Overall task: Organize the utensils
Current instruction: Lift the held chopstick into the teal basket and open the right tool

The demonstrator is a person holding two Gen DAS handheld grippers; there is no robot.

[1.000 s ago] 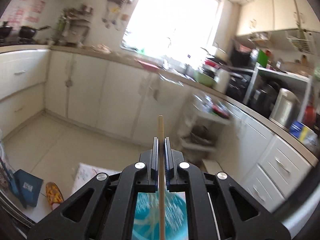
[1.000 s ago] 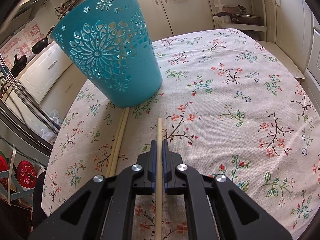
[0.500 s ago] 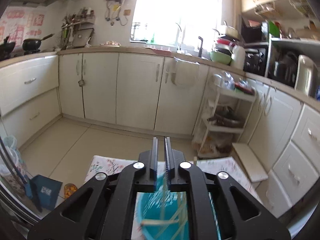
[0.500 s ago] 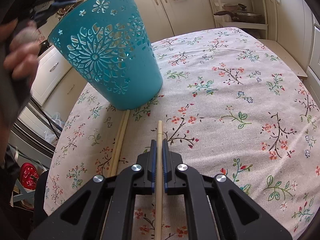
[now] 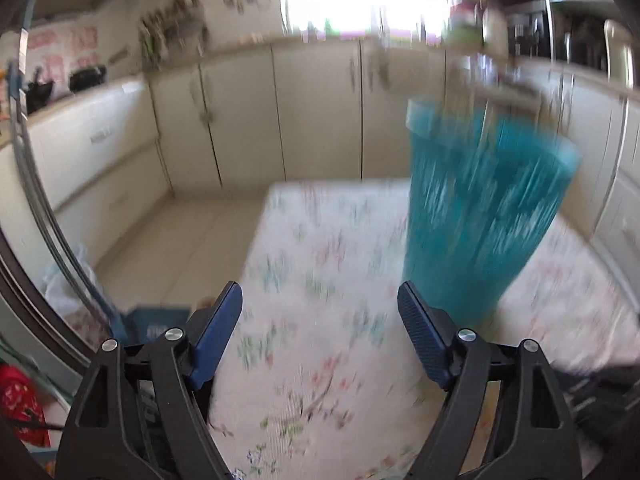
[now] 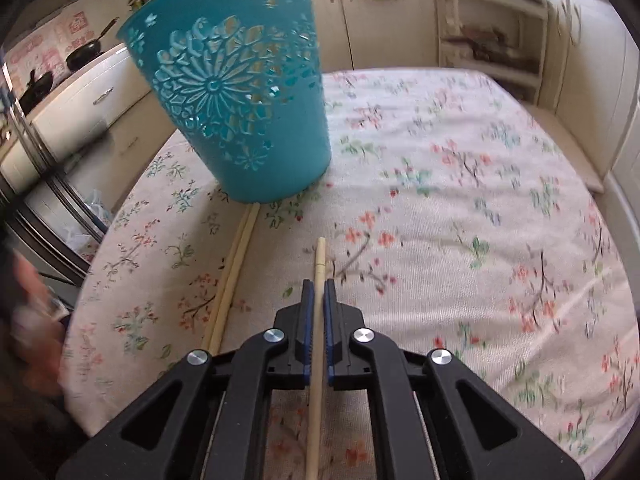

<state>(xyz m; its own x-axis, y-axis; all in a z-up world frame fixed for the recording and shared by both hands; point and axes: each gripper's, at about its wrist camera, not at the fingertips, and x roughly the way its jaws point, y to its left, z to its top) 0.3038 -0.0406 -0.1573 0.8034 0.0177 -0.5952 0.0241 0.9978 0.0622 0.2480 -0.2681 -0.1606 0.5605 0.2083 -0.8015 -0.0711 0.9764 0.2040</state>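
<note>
left tool jaws opening, nothing between, view smeared | right tool clamped on chopstick, rear end cut off | teal basket on floral surface, contents unreadable | chopstick pair beside, far end under basket

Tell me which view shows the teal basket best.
Right wrist view: the basket is sharp, its cut-out flower pattern clear, its base on the tablecloth. The left wrist view shows the same basket only as a motion-blurred teal shape.
</note>
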